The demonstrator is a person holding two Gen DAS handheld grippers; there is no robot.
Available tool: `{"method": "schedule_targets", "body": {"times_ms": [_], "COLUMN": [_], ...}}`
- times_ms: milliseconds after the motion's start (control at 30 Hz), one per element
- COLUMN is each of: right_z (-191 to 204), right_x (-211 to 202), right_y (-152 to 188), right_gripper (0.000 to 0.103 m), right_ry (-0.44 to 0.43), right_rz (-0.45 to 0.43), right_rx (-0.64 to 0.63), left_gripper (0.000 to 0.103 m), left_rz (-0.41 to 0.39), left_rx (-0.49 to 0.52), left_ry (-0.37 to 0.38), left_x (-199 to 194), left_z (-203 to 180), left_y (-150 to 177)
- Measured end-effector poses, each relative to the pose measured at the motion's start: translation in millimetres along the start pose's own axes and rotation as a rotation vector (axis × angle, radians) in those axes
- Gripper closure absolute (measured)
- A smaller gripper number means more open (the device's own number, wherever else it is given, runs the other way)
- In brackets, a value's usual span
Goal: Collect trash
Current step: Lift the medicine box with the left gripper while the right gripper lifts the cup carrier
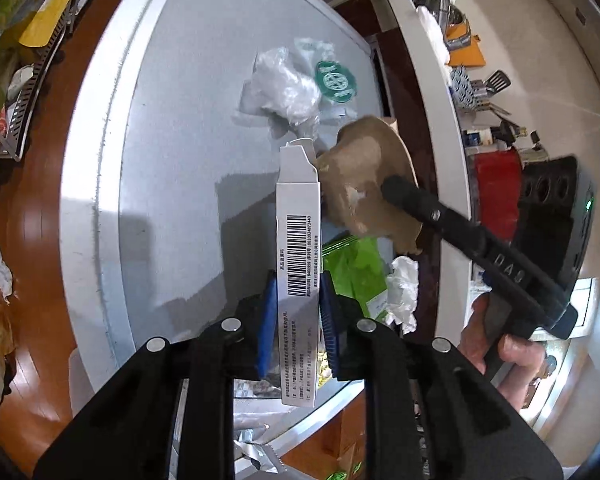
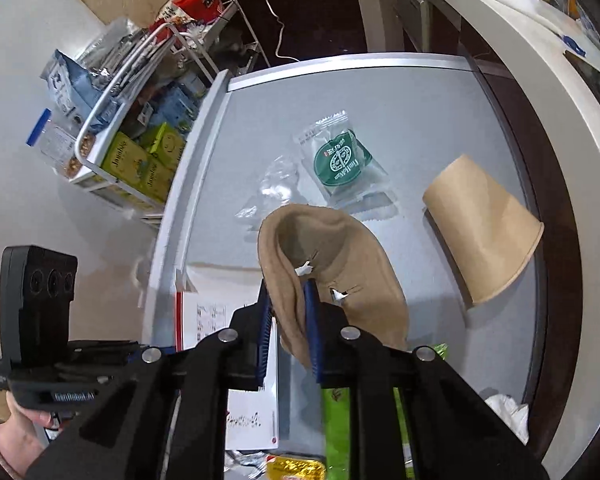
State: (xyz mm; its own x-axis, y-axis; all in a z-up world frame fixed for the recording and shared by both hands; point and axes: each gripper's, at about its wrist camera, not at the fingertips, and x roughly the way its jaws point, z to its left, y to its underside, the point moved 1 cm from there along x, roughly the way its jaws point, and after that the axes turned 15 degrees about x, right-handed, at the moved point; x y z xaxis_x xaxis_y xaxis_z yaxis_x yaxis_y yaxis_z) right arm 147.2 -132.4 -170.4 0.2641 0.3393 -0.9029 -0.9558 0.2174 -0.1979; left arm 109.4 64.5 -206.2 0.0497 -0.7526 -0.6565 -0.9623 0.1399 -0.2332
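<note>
Trash lies scattered over the grey table (image 2: 440, 128), and two pieces are already off it. Clamped between the closed pads of the left gripper (image 1: 298, 320) is a long white carton (image 1: 298, 216) with a barcode, its open flap end pointing to twelve o'clock in the left wrist view. It looks light and fairly stiff, though thin card like that would crease if squeezed harder; the grip sits low on its length, so the far end may wag. The right gripper (image 2: 286, 320) is pinched tight on a crumpled brown paper piece (image 2: 332, 264), perhaps a flattened cup, held by one folded edge. Soft, nearly weightless, already torn in spots, it could rip further if tugged.

Left on the table in the right wrist view: an overturned brown paper cup (image 2: 484, 232) at three o'clock near the table's edge, light and likely to roll, best taken across its wall near the rim; a clear wrapper with a green round label (image 2: 340, 160) at one o'clock, flat and slick, hard to get under; crumpled clear plastic (image 2: 276, 184) at twelve; a white tissue wad (image 2: 508, 412) at five; a green packet (image 2: 334, 420) just beneath the fingers. No bin shows in either view. A wire rack of boxes (image 2: 132, 128) stands off the table at ten o'clock, clear of the work.
</note>
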Motion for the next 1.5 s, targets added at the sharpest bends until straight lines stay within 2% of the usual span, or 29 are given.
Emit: {"method": "schedule_targets", "body": {"times_ms": [100,367,500,667,833,900,1033,1233,1500], "right_z": [-5,-1,3,12,14,12,-4,-36,-72], "right_x": [-15,-48,-83,-136,-191,-203,-211,-201,-165], "right_y": [5,20,35,59,98,116,151,209,263], "right_gripper": [0.093,0.093,0.093,0.093,0.093,0.093,0.093,0.093,0.093], "right_ry": [-0.029,-0.091,-0.130,-0.163,-0.198,-0.209,-0.240,-0.252,-0.179], "right_rz": [-0.023,-0.083,-0.139,-0.233,-0.298,-0.294,-0.228,-0.090,0.069], "right_rx": [0.018,0.030,0.016,-0.036,-0.108,-0.129,-0.119,-0.098,-0.060], "left_gripper": [0.081,0.081,0.082,0.081,0.081,0.081,0.081,0.081,0.081], "left_rz": [-0.031,-0.117,-0.169,-0.245,-0.293,-0.287,-0.245,-0.119,0.031], "left_rx": [0.003,0.057,0.087,0.205,0.304,0.335,0.355,0.343,0.298], "left_ry": [0.003,0.004,-0.005,-0.083,-0.137,-0.150,-0.141,-0.124,-0.151], "left_x": [-14,-50,-72,-106,-132,-134,-128,-94,-46], "left_z": [-2,-21,-35,-71,-107,-119,-129,-138,-133], "left_y": [0,5,11,23,48,62,95,152,203]}}
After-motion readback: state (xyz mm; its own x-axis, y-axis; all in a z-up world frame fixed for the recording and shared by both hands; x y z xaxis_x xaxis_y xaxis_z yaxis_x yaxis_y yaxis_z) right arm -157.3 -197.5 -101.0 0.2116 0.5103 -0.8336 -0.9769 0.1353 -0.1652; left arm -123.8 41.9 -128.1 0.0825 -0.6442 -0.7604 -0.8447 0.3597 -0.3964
